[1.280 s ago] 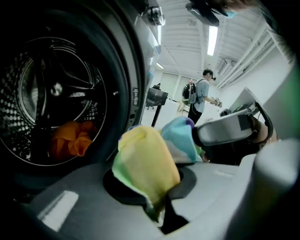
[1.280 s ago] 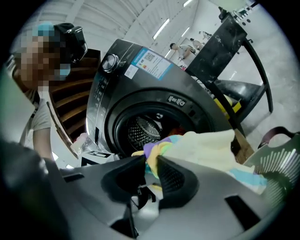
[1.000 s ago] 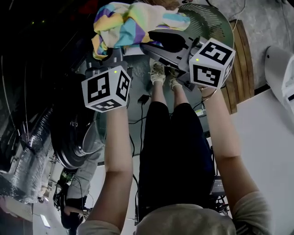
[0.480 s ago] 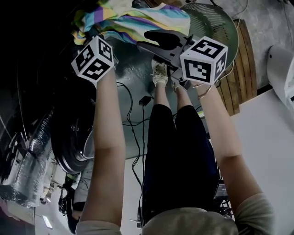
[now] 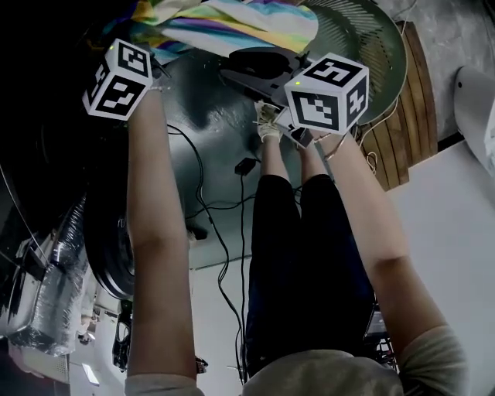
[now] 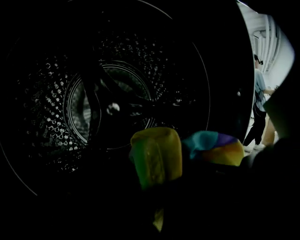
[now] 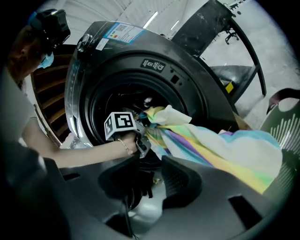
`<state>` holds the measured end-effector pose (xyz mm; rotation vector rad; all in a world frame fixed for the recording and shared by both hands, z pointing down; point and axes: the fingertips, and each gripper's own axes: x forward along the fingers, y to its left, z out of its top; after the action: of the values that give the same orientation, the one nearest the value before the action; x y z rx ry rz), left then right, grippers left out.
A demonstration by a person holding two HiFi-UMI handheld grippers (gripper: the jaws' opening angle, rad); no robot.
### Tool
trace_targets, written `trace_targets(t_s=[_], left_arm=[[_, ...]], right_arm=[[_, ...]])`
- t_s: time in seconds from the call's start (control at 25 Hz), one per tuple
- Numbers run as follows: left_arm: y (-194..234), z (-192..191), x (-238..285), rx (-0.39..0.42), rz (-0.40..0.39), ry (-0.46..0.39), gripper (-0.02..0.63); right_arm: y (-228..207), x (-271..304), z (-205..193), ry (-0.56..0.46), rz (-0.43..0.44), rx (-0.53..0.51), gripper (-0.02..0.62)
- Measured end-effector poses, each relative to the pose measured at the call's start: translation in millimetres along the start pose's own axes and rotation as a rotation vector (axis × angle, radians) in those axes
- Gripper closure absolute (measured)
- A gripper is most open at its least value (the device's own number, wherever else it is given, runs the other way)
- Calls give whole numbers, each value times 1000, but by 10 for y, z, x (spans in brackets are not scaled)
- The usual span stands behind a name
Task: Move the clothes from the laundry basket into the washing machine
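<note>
**Left tool** (image 6: 157, 161): the jaws are pinched together on a bunch of the striped cloth (image 5: 232, 19). In the left gripper view a yellow fold sits right in the grip, with a blue-and-orange part just beside it on the right. The tool points into the drum (image 6: 108, 108), whose perforated wall fills the left and centre of that frame. I read this as the carrying hand, leading with the gripped end so the cloth goes in front-first.

**Cloth:** only partly in. In the right gripper view its leading end is at the dark mouth of the washing machine (image 7: 140, 51), at frame centre. The rest trails out to the lower right, toward the green basket (image 5: 363, 39). In the head view the cloth runs along the top edge, with the basket at upper right.

**Right tool** (image 7: 150, 180): the jaws are apart with nothing between them. Only the floor and a cable show through the gap. It sits under the trailing cloth in the frame, and I can't tell whether they touch. My guess is that it is kept free to lift or push in the tail.

**Judgement:** the step in hand is feeding this piece through the door opening. The risk is that the tail snags on the rim or drops to the floor.
</note>
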<state>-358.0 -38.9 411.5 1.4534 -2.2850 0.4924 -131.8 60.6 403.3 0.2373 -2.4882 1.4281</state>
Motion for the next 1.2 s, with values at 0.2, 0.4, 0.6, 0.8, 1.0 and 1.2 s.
trace_targets(t_s=[0.2,0.4,0.6,0.8,1.0,1.2], left_arm=[[91,391,112,21,31,-108,538],[137,52,262,-75,58,-10,461],[278,-318,201,-192,58,104,334],[443,-254,-163,-256,120,63,322],[-61,-639,-563,-291,-3,135,321],[-679,-1075,-684,-354,-160,248,264]], right_arm=[[69,-50,47,-45,19,40,465],[129,-2,-106,-6,45,68,465],[183,-34,-212,17,53,94,465],[91,-146,-203,-10,19,140,466],[0,-230,-184,-44,-24,173,466],[-75,-222,-207,-51,-51,191,466]])
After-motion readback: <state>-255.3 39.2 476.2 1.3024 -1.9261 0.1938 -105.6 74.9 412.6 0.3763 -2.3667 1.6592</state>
